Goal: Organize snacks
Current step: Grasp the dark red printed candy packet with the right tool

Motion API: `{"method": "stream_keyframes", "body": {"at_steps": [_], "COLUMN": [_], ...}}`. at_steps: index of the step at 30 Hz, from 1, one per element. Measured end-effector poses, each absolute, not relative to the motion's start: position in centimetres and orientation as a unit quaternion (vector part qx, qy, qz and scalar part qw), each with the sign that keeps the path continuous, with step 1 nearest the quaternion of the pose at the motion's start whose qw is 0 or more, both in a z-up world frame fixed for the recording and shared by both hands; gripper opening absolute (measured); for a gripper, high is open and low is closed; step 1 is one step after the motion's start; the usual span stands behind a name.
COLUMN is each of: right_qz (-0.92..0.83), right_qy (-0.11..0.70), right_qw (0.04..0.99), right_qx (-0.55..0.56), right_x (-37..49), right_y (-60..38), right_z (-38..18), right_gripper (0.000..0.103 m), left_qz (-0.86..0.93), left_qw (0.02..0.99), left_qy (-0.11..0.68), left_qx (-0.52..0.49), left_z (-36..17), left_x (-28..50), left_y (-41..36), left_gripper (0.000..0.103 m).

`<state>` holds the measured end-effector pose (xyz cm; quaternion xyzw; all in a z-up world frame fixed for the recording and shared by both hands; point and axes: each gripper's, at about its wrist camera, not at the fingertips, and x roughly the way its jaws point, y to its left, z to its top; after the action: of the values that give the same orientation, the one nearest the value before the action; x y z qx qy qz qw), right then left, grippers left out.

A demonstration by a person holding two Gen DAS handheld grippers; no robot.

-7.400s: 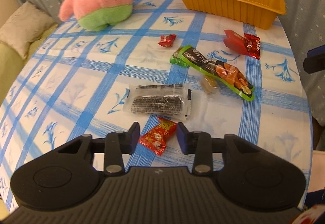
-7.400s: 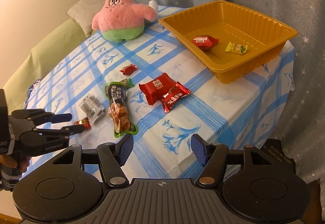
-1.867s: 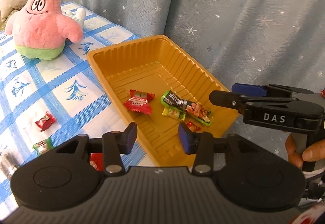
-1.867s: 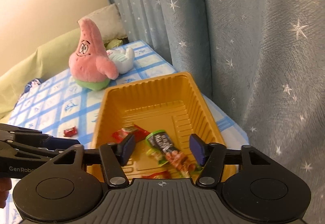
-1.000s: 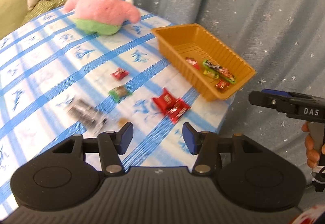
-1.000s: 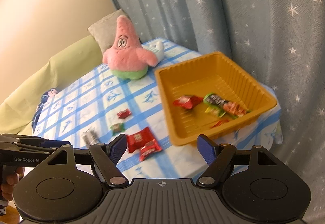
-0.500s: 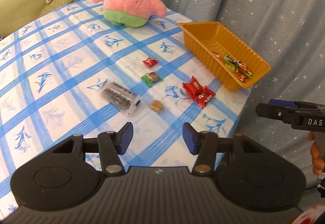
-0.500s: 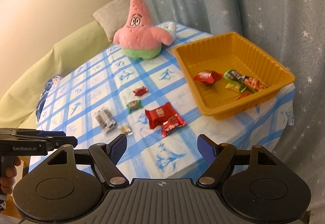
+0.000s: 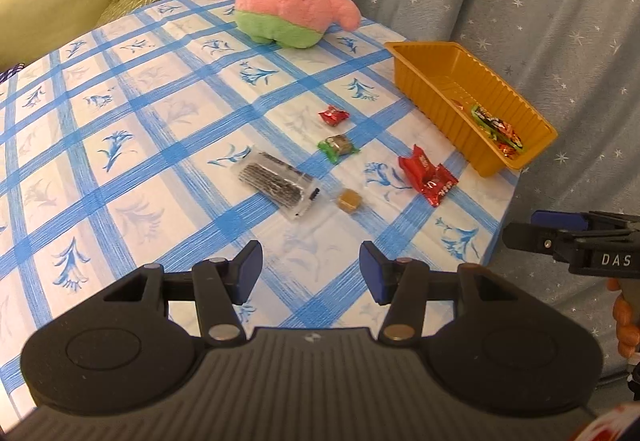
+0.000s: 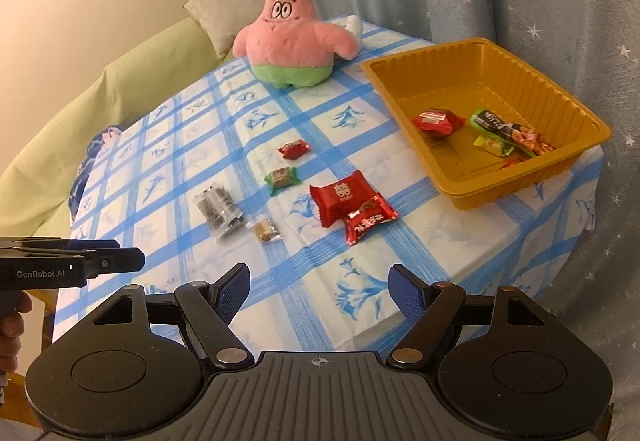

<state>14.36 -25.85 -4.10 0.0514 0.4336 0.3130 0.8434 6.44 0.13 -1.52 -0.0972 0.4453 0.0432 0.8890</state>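
Left wrist view shows the left gripper [image 9: 311, 267] with jaws apart and empty over the checked tablecloth [image 9: 132, 177], the loose snacks [image 9: 276, 183] lying just ahead of its fingertips, the orange tray [image 9: 438, 97] farther ahead to its right, while the right gripper [image 10: 319, 291] likewise hangs parted, holding nothing.

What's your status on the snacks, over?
Left gripper and right gripper jaws open, empty, above table edge. Four snacks in orange tray; six on the tablecloth. Nothing blocking.
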Motion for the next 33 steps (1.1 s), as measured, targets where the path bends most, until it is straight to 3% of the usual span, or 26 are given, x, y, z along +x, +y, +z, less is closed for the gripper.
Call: {"method": "stream_keyframes", "body": {"at_steps": [12,13,16,23,33], "right_qz": [0.280,0.273,0.261,0.239,0.202], "right_qy": [0.437,0.437,0.439,0.450,0.458], "right_qw": [0.853,0.855,0.858,0.857,0.860], "right_qx": [0.054,0.055,0.060,0.081,0.099], "right_x": [15.9,16.2,16.9,18.6,21.0], "right_y": [-24.1,-24.1,-23.9,-23.3,-22.1], "right_z": [-5.8,-6.0,-6.5,-8.1,-10.0], "right_gripper": [0.076,0.075,0.057,0.048,0.044], "left_qz": [0.063,0.065,0.069,0.076,0.076], "left_qw": [0.887,0.886,0.885,0.883,0.878], "left_qy": [0.447,0.447,0.449,0.449,0.458], "left_qx": [-0.103,-0.102,-0.105,-0.110,-0.115], "left_z": [-2.3,-2.4,-2.7,-3.4,-4.4], "left_x": [6.7,6.7,6.9,7.9,9.4], "left_y": [1.7,1.9,2.3,3.0,3.5], "left_gripper": [0.050,0.050,0.050,0.050,0.050]}}
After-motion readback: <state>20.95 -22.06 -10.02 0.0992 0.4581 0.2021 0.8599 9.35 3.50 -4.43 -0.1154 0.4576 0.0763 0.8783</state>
